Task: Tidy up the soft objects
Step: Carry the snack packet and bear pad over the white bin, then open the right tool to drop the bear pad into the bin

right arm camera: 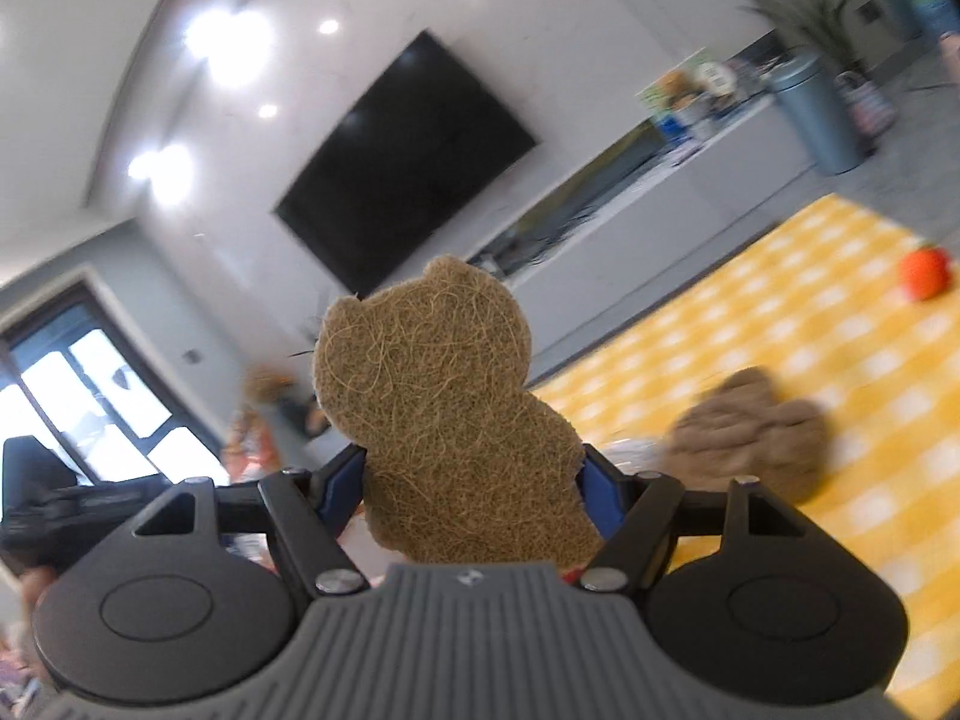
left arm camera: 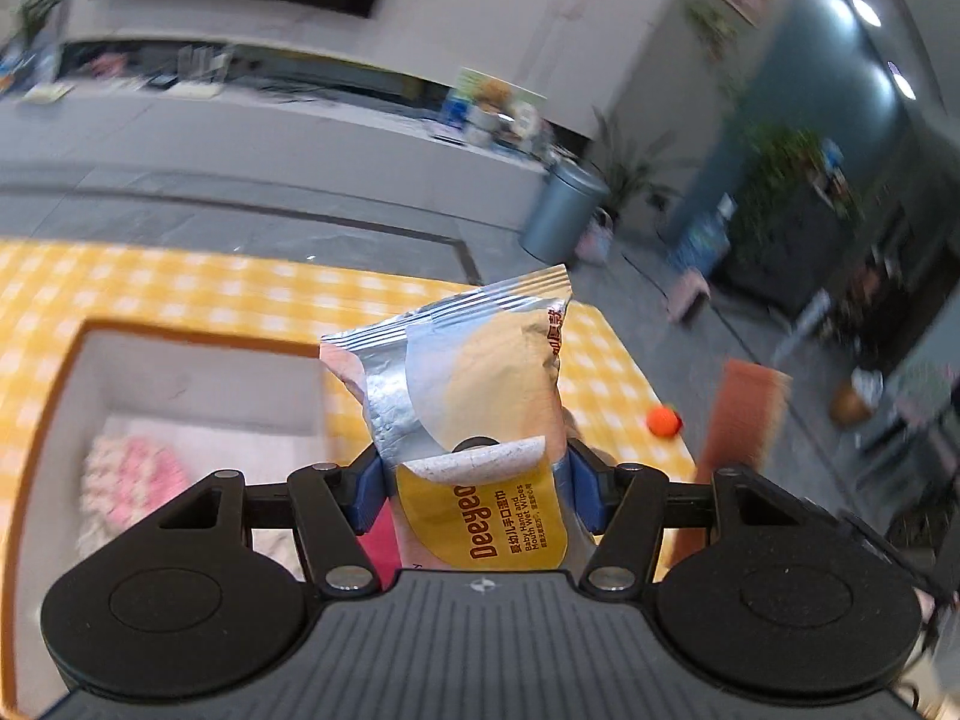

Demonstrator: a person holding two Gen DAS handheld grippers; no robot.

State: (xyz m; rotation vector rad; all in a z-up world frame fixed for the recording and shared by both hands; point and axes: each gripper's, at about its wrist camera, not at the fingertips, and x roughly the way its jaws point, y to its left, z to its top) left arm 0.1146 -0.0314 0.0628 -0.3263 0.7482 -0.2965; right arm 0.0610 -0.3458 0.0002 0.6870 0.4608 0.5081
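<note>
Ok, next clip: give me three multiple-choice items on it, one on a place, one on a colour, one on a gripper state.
1. Where is the white open storage box?
A) on the yellow checked cloth
B) on the floor
C) on a shelf

2. Colour of the small round ball?
A) green
B) orange
C) blue

3. The right gripper is:
A) open, empty
B) shut on the tan bear-shaped fibre pad
C) shut on a cup

Answers: A, cloth surrounds the box; B, plainly orange; C is out, B: blue fingers pinch the pad.
</note>
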